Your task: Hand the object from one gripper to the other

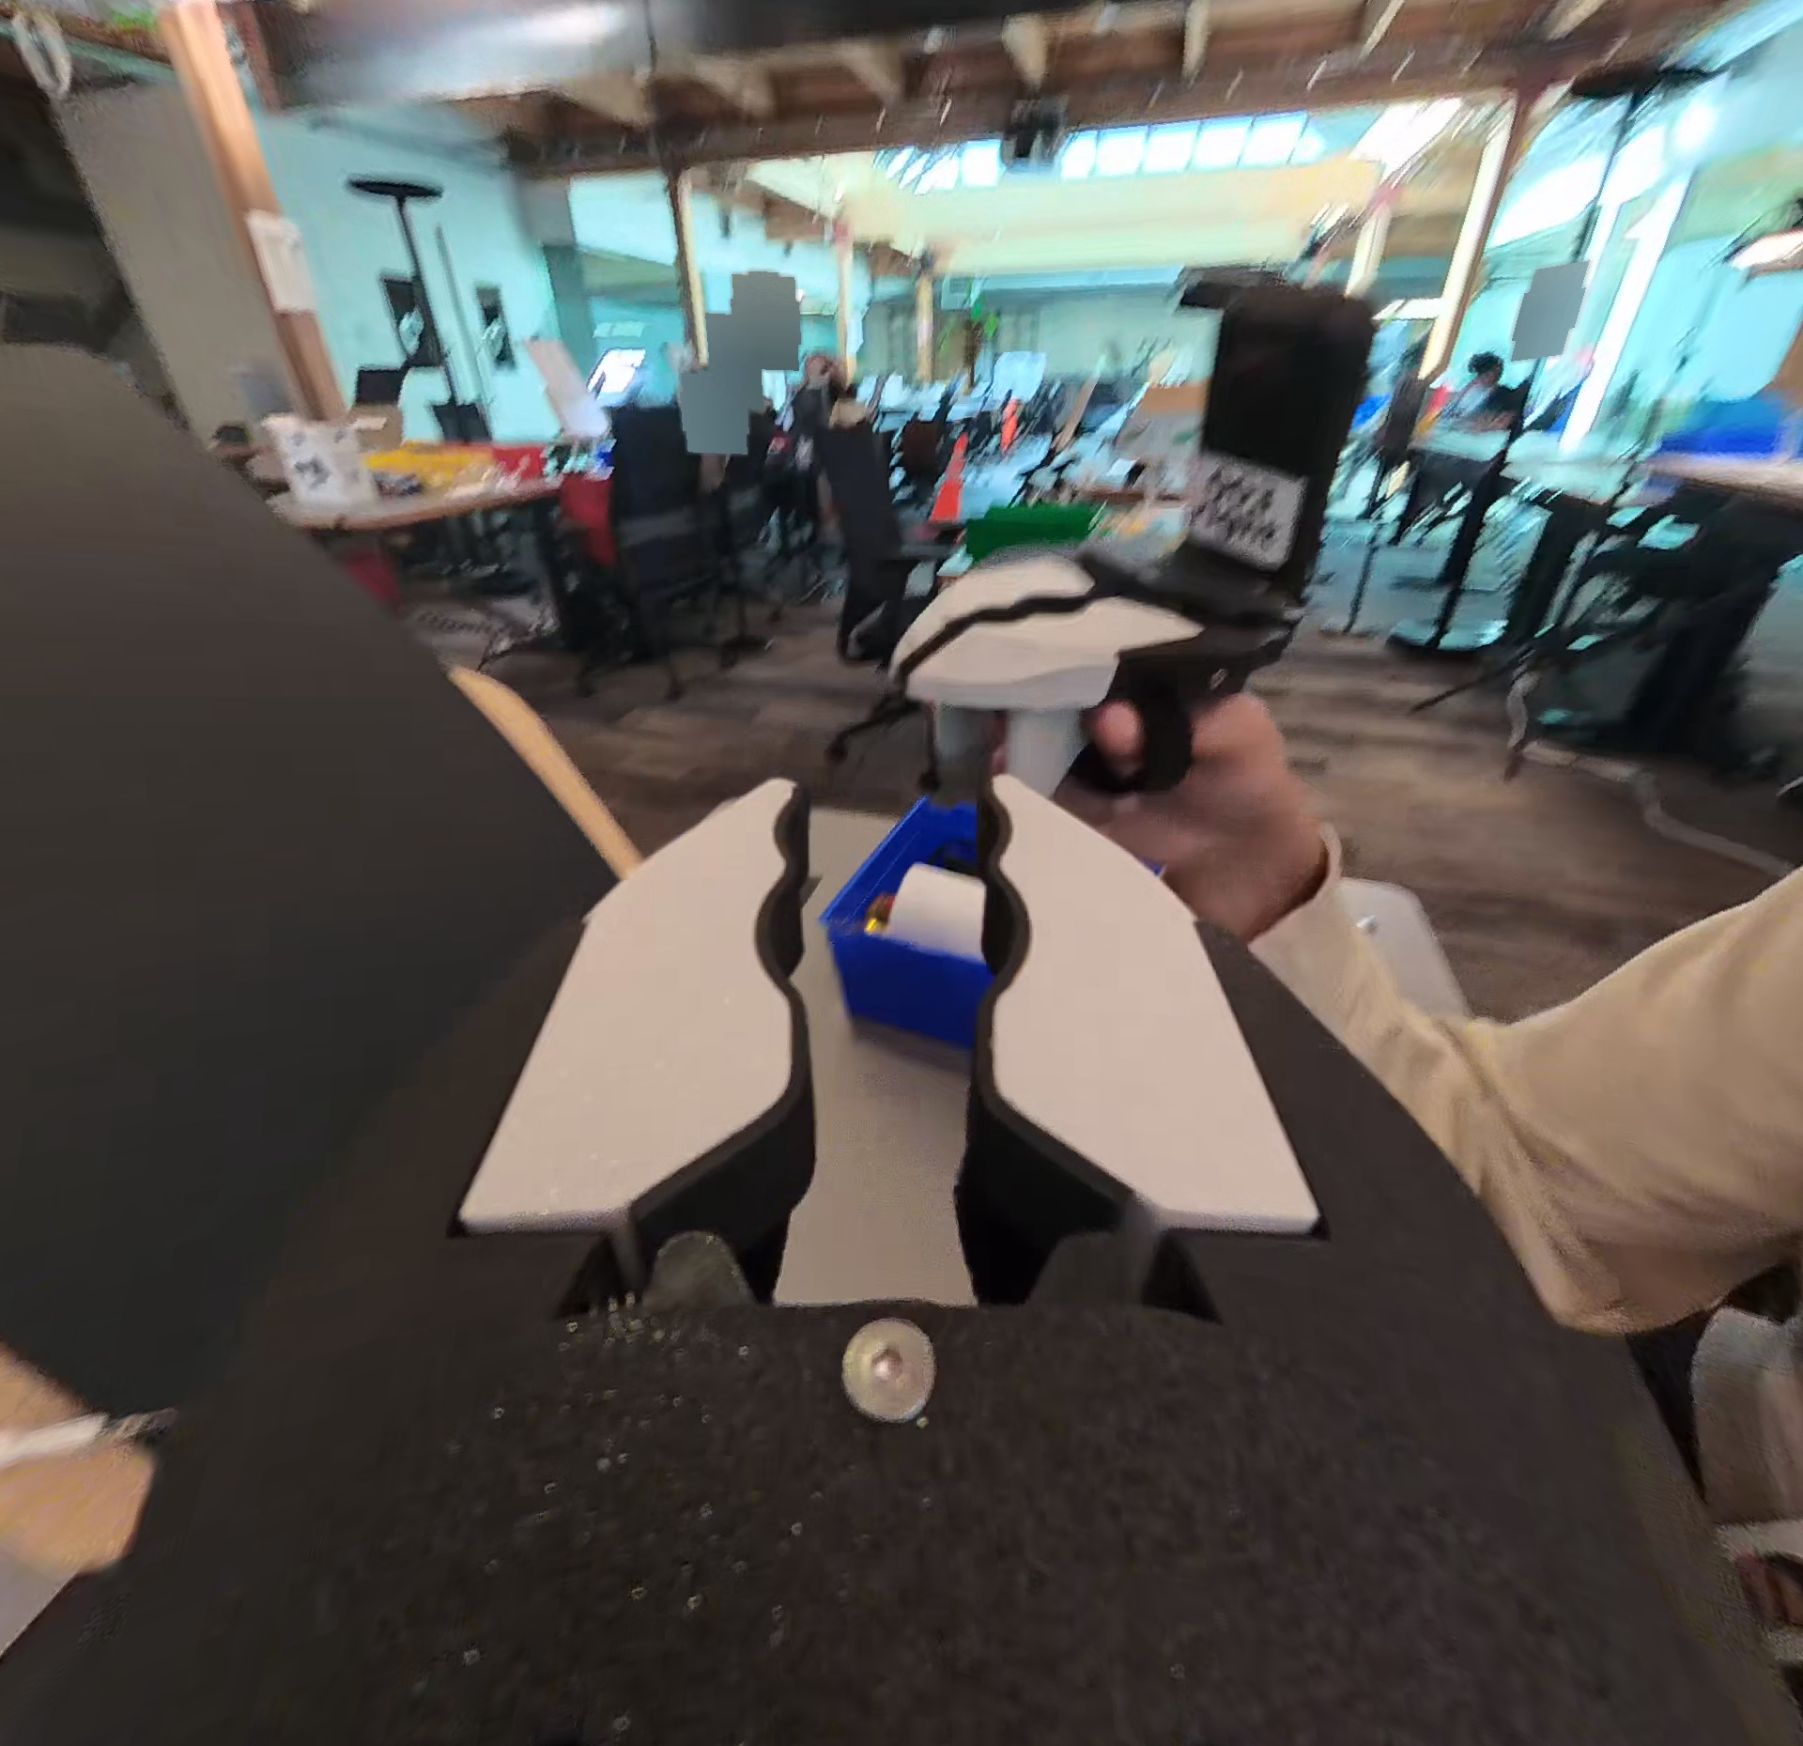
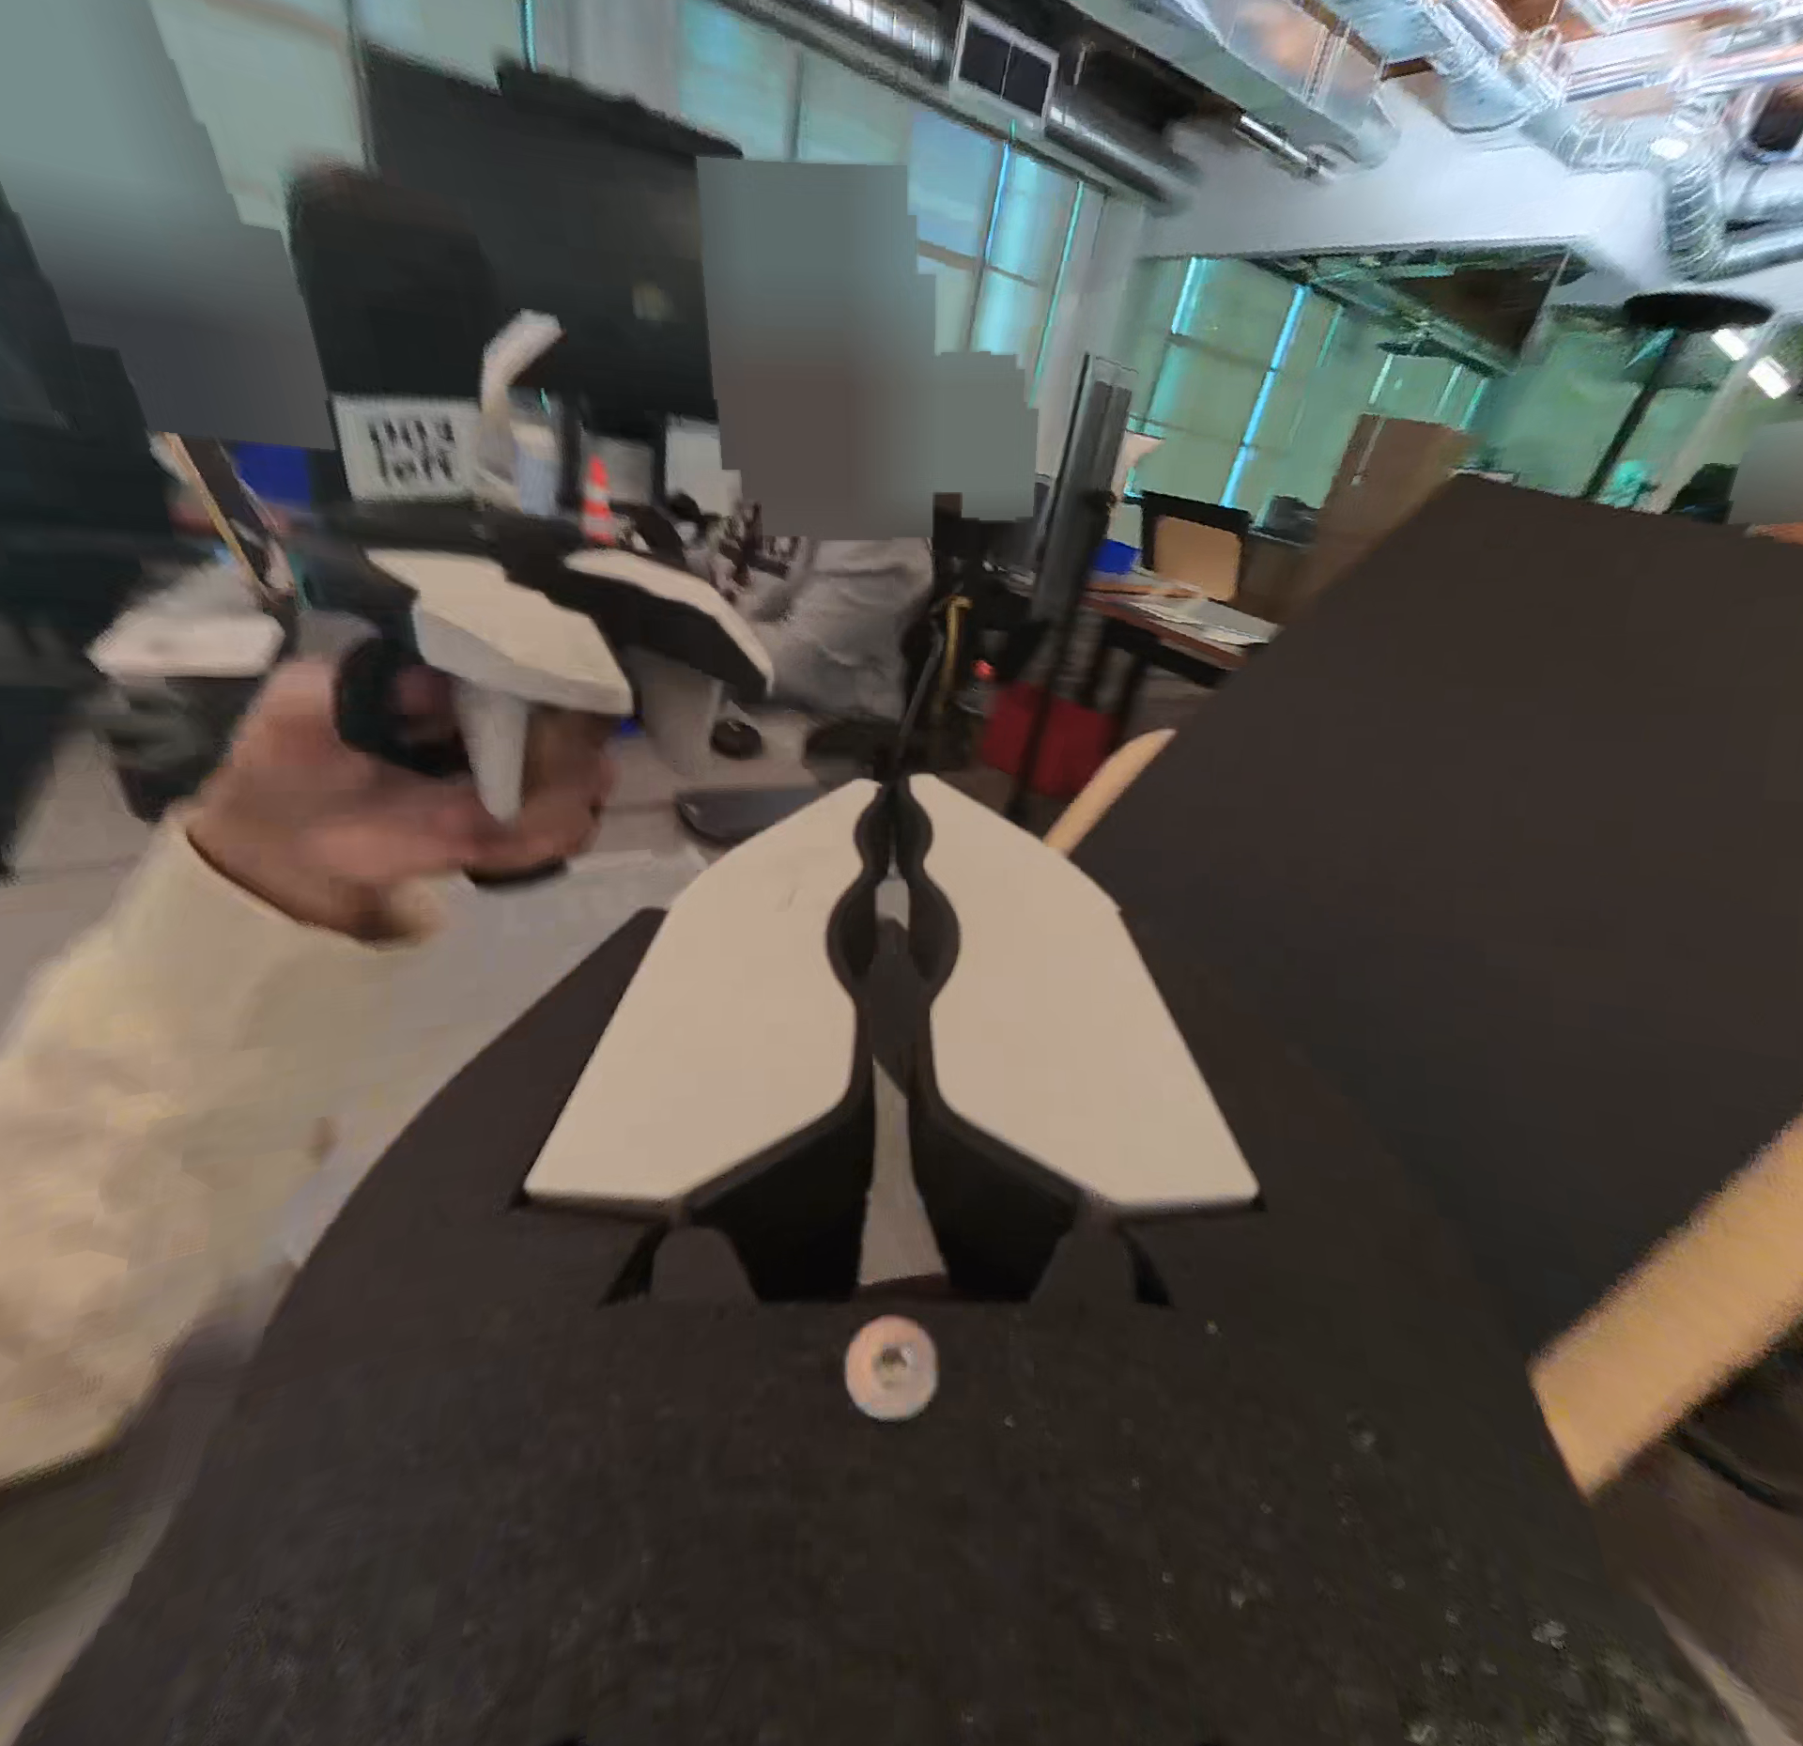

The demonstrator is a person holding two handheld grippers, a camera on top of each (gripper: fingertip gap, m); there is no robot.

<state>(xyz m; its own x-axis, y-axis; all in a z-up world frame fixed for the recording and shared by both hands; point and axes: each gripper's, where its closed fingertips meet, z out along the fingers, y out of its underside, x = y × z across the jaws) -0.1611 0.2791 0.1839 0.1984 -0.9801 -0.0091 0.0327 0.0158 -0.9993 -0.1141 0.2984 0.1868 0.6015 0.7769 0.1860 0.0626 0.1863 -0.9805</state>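
My right gripper is shut on a thin black cord that sticks out past its fingertips. In the left wrist view the right gripper is held in a hand up ahead, and the cord dangles from its tip. My left gripper is open and empty, just below and in front of the right one. In the right wrist view the left gripper is at the upper left with its jaws apart, a little way from the cord.
A blue bin with a white roll in it stands on a grey table under my left gripper. A large black panel with a wooden edge is close on the left; it also shows in the right wrist view. Office chairs and desks are far behind. The left gripper's tips are roughly 6 cm from the right gripper's.
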